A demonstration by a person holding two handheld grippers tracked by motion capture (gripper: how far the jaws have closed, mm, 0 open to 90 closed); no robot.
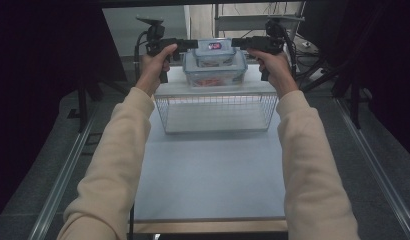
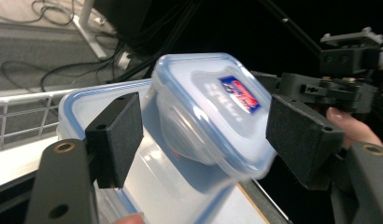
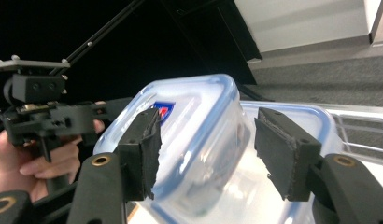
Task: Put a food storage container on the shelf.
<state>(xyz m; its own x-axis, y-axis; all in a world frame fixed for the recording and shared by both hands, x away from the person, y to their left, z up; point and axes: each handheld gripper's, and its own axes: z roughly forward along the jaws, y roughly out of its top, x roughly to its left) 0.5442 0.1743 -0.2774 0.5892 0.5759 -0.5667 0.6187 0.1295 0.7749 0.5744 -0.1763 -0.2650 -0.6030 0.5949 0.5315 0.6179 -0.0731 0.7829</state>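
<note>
Small box (image 1: 215, 49) set on big box (image 1: 214, 71) at far edge — both tongs, left (image 1: 189, 44) and right (image 1: 239, 43), open, releasing; next, back hands away level.

My view of the small container's (image 2: 213, 116) label (image 2: 239, 94) too blurred to read, large container's (image 3: 292, 121) base cut off, its reddish contents (image 1: 211, 81) unclear to me.
</note>
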